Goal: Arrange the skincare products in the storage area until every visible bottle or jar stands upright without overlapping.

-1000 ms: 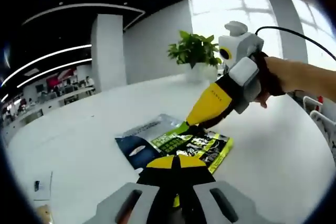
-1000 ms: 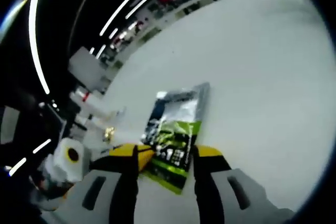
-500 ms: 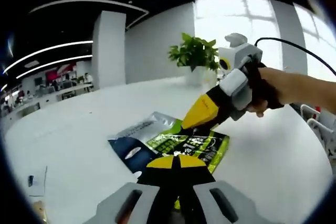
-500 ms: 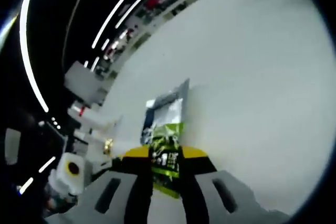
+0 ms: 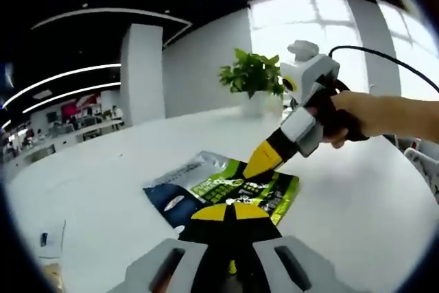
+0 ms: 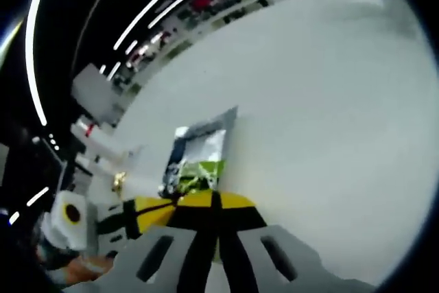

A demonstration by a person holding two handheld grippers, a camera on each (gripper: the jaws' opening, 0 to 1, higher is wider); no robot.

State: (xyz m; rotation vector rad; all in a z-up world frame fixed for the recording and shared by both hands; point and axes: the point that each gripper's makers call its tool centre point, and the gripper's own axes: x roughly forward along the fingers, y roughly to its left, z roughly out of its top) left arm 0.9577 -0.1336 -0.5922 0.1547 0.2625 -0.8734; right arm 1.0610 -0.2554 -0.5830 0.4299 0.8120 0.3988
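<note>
Green, black and silver foil makes up the flat pouch [image 5: 226, 190] that lies on the white counter [image 5: 103, 190], its silver end pointing away from the left gripper [image 5: 230, 212] and its green printed end nearest that gripper. White and green lettering covers the green panel, but it is too small and blurred to read; no brand can be made out. In the right gripper view the same pouch [image 6: 195, 159] lies just ahead of the right gripper [image 6: 214, 204], silver end farthest away.

Both pairs of yellow-tipped fingers are pressed together at opposite ends of the pouch. The left pair meets over the near green edge and the right pair [image 5: 264, 162] comes down on the far green part, yet whether either actually pinches the foil cannot be told. A person's hand [image 5: 343, 118] grips the right gripper's handle, with a black cable running off it.

Farther back on the counter stands a leafy potted plant [image 5: 252, 77] before bright windows [image 5: 329, 39]. A small card [image 5: 46, 243] lies at the counter's near left.
</note>
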